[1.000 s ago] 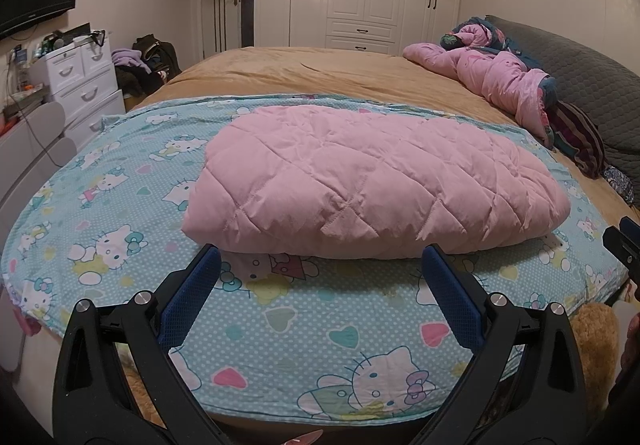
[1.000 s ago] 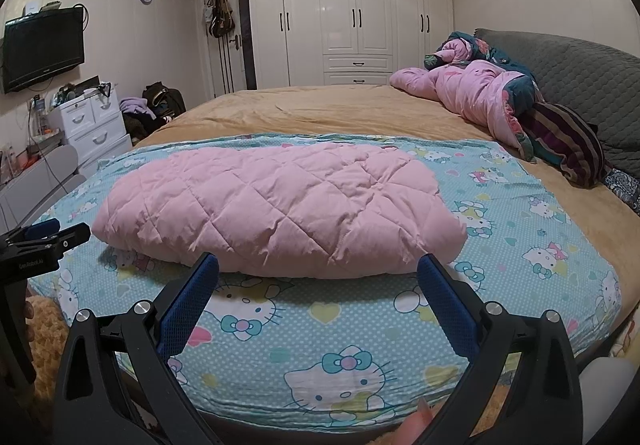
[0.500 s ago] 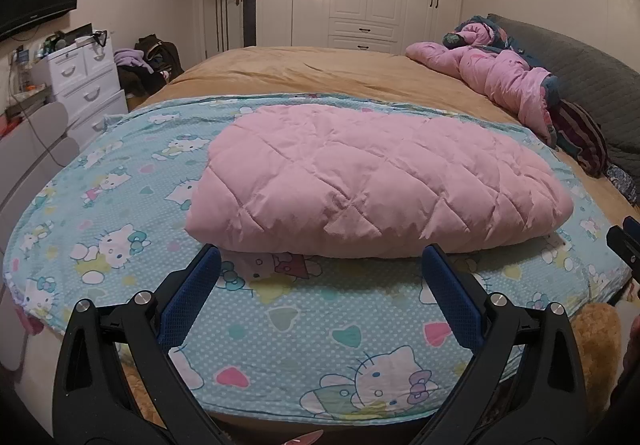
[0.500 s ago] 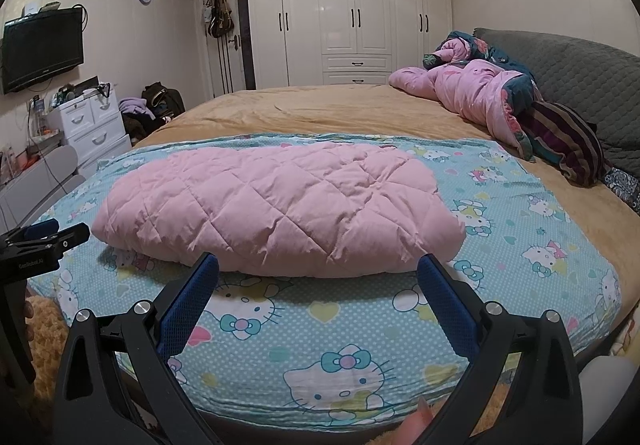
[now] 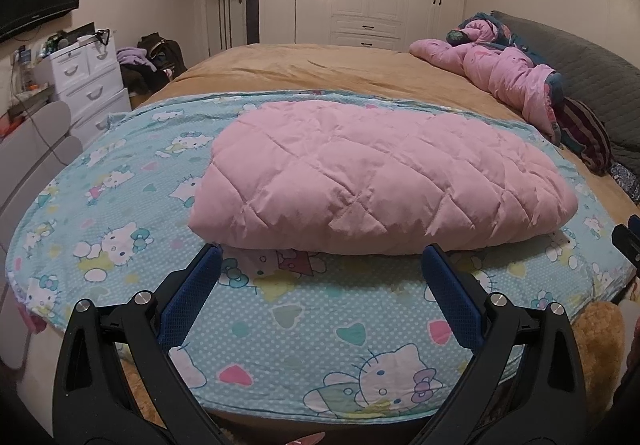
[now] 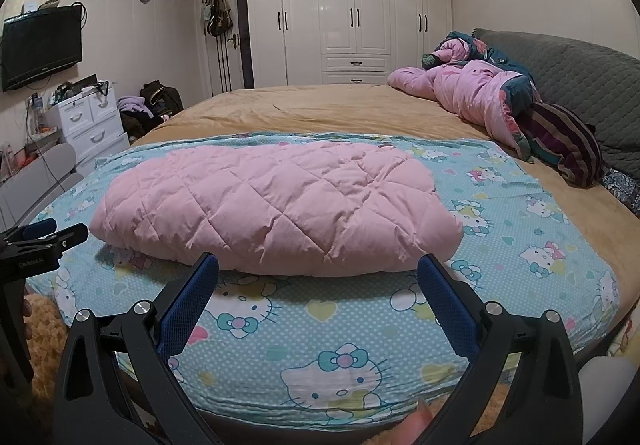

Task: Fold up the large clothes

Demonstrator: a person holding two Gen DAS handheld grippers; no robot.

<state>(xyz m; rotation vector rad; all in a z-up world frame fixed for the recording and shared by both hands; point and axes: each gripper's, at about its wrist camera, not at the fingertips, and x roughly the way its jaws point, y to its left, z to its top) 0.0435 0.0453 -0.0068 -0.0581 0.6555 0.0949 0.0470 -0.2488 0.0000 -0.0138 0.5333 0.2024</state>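
Note:
A folded pink quilted garment [image 5: 372, 181] lies as a puffy bundle on a light-blue cartoon-cat sheet [image 5: 120, 213] spread over the bed. It also shows in the right wrist view [image 6: 276, 209], on the same sheet [image 6: 532, 229]. My left gripper [image 5: 322, 257] is open and empty, just short of the bundle's near edge. My right gripper [image 6: 318, 265] is open and empty, also just in front of the bundle. The left gripper's tip shows at the left edge of the right wrist view [image 6: 44, 235].
A tan bedspread [image 6: 340, 105] covers the rest of the bed. A crumpled pink jacket [image 6: 476, 93] and striped cloth [image 6: 564, 141] lie at the right by a grey headboard [image 6: 584, 73]. White drawers [image 6: 88, 125] stand left, wardrobes [image 6: 352, 17] at the back.
Both grippers have crept slightly closer to the pink bundle. The bundle has not moved and both grippers stay open.

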